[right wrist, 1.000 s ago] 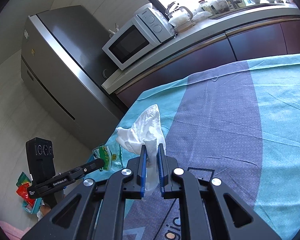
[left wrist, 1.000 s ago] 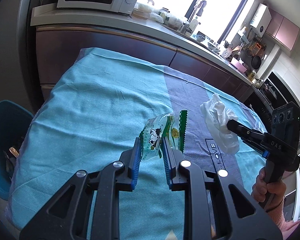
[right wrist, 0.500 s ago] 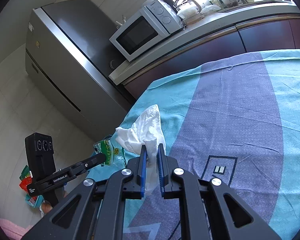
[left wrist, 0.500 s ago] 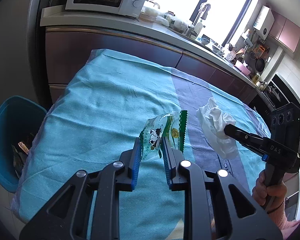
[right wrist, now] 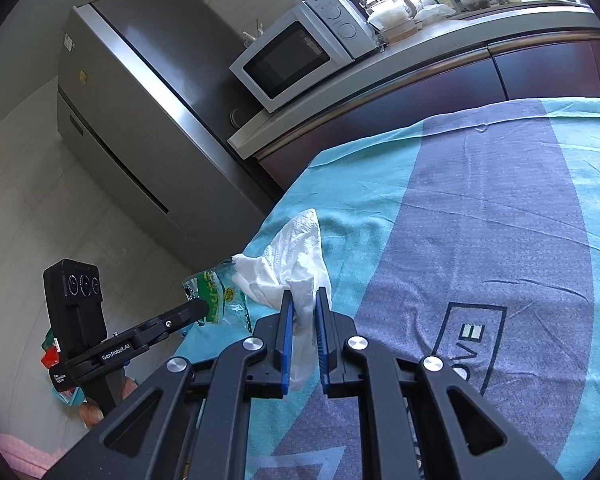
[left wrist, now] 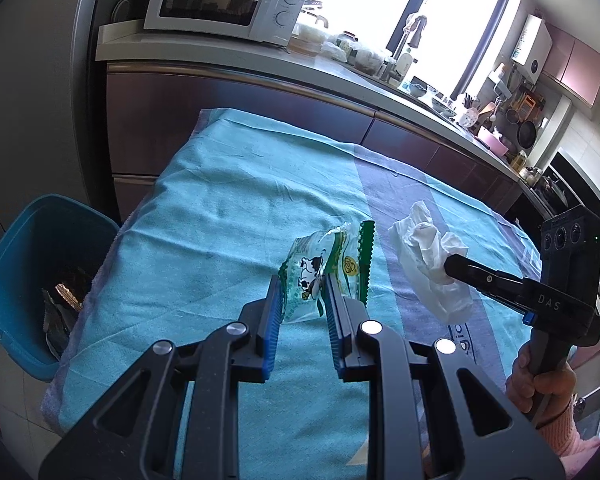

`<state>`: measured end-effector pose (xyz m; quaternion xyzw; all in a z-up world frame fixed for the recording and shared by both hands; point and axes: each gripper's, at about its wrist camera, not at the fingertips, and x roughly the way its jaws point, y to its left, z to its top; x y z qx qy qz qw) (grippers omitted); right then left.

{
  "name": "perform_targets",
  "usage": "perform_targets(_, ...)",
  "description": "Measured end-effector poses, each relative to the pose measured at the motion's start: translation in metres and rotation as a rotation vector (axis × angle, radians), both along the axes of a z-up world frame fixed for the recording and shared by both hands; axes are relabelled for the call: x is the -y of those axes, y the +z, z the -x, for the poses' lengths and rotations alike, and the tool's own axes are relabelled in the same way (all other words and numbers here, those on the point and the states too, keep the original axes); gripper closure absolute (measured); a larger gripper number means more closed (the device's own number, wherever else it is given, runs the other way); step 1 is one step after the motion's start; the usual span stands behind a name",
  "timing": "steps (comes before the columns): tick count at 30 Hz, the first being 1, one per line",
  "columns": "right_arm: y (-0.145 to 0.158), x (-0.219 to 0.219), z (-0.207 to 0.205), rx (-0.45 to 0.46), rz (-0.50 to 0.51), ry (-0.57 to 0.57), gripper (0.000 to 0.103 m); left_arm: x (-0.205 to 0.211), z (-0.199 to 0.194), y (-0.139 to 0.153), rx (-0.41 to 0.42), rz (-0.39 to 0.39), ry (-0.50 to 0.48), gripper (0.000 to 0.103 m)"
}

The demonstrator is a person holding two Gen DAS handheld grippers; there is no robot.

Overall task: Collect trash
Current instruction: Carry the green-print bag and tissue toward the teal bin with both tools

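Above the wrinkled teal-and-grey cloth (left wrist: pixel 220 216) on the tabletop, we are pinching a glossy crinkled wrapper (left wrist: pixel 320 268) in the left gripper (left wrist: pixel 300 300) and clamping a soft crumpled tissue (right wrist: pixel 292 268) in the right gripper (right wrist: pixel 302 312); a blue bin (left wrist: pixel 24 248) is standing below the edge.

2 wrist views, sharing tablecloth (left wrist: pixel 220 208)

A home kitchen: microwave (left wrist: pixel 228 0) on the counter (left wrist: pixel 260 56), steel fridge (right wrist: pixel 140 120), sink tap (left wrist: pixel 414 28), hanging pans (left wrist: pixel 526 132).
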<state>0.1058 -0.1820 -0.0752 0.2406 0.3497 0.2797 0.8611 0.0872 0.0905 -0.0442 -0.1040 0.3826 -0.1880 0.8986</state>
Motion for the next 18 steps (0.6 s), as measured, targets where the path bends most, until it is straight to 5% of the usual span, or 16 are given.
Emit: perform_targets(18, -0.002, -0.019, -0.007, 0.005, 0.005, 0.041, 0.093, -0.015, 0.009, 0.006, 0.023, -0.013, 0.034, 0.081)
